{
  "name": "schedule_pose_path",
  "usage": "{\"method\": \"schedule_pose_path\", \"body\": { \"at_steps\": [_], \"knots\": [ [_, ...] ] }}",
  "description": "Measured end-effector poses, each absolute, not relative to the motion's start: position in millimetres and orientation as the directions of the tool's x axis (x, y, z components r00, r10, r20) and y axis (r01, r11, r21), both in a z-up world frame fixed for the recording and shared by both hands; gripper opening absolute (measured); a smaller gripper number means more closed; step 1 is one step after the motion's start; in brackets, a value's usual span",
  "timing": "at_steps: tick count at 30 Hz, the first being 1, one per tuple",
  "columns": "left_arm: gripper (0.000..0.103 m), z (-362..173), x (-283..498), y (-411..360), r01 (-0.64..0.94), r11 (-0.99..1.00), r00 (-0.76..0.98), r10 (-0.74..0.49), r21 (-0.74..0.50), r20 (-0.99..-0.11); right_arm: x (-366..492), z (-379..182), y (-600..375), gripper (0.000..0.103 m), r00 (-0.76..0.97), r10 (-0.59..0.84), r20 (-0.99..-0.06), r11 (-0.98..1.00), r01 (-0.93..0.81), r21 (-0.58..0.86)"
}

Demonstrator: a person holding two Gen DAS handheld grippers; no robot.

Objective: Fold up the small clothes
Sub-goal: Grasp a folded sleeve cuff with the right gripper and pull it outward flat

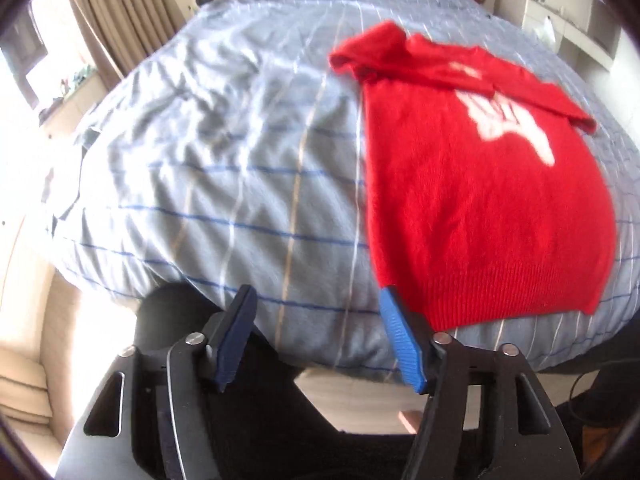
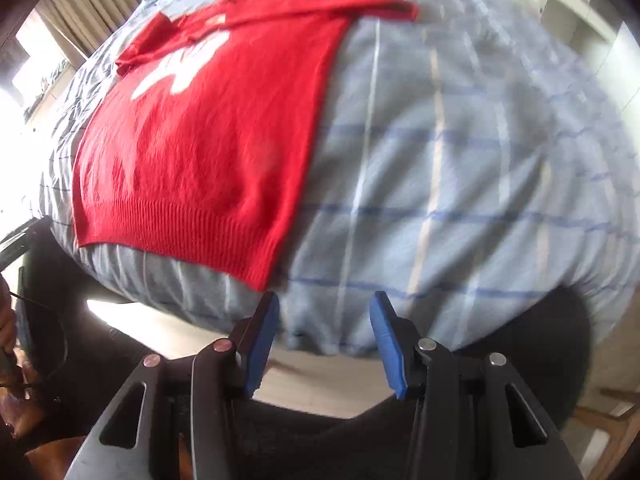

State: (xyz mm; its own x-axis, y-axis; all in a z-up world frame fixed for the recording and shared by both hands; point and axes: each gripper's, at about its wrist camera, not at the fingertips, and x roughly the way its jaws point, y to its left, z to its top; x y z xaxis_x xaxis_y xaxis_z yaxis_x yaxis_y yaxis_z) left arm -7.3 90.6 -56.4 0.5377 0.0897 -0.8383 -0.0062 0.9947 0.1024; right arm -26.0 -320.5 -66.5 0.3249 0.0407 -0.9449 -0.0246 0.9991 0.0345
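Note:
A small red knitted sweater (image 1: 480, 200) with a white pattern on its chest lies flat on the bed, its sleeves folded across the top. It also shows in the right wrist view (image 2: 200, 140). My left gripper (image 1: 320, 300) is open and empty, just off the sweater's lower left hem corner. My right gripper (image 2: 324, 304) is open and empty, just off the lower right hem corner (image 2: 260, 276), above the bed's near edge.
The bed is covered by a grey-blue checked duvet (image 1: 220, 180) with wrinkles on the left. Curtains (image 1: 120, 8) and a bright window stand at the left. White cabinets (image 2: 580, 12) are at the right. The floor lies below the bed edge.

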Motion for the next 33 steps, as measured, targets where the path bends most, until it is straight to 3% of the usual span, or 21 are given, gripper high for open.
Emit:
{"method": "schedule_pose_path", "body": {
  "at_steps": [3,5,9,11,15,17,18,23,28,33],
  "knots": [
    [0.088,-30.8,9.9,89.5,-0.011,0.999,0.652,0.033,0.034,-0.758,13.4,-1.5,-311.0,0.054,0.490,-0.040,-0.871,0.987,-0.117,-0.111],
    [0.089,-27.9,28.7,76.5,-0.010,1.000,0.682,0.016,0.012,-0.731,56.6,20.9,-286.9,0.077,0.572,-0.002,-0.820,0.957,-0.236,-0.167],
    [0.089,-31.9,45.2,59.7,0.008,0.999,0.661,-0.040,-0.046,-0.749,146.9,-3.9,-222.3,0.075,0.551,0.163,-0.819,0.860,-0.486,-0.156],
    [0.089,-30.7,32.0,52.2,0.018,0.998,0.664,-0.053,-0.055,-0.746,178.4,-30.6,-193.4,0.074,0.524,0.175,-0.833,0.820,-0.546,-0.171],
    [0.089,-41.9,16.6,56.2,-0.013,1.000,0.638,-0.001,-0.012,-0.770,228.0,-78.2,-166.6,0.062,0.508,0.143,-0.850,0.803,-0.562,-0.201],
    [0.089,-50.9,14.6,64.0,-0.030,1.000,0.606,0.020,0.003,-0.795,247.6,-92.6,-176.7,0.011,0.483,0.143,-0.864,0.845,-0.514,-0.147],
    [0.089,-54.8,13.5,68.8,-0.041,0.999,0.592,0.031,0.009,-0.805,252.8,-92.5,-187.2,0.006,0.486,0.151,-0.861,0.876,-0.470,-0.111],
    [0.089,-62.4,10.6,87.7,-0.074,0.997,0.577,0.042,-0.001,-0.816,228.0,-32.6,-289.0,0.006,0.633,0.183,-0.752,0.971,-0.237,0.038],
    [0.089,-65.7,18.4,82.7,-0.075,0.997,0.566,0.023,-0.023,-0.824,169.9,15.7,-435.4,0.006,0.721,-0.033,-0.692,0.997,0.074,0.029],
    [0.089,-61.9,20.0,55.5,-0.025,0.999,0.566,-0.019,-0.040,-0.824,119.8,-0.2,-545.9,0.006,0.665,-0.156,-0.730,0.942,0.324,0.093]
  ]
}}
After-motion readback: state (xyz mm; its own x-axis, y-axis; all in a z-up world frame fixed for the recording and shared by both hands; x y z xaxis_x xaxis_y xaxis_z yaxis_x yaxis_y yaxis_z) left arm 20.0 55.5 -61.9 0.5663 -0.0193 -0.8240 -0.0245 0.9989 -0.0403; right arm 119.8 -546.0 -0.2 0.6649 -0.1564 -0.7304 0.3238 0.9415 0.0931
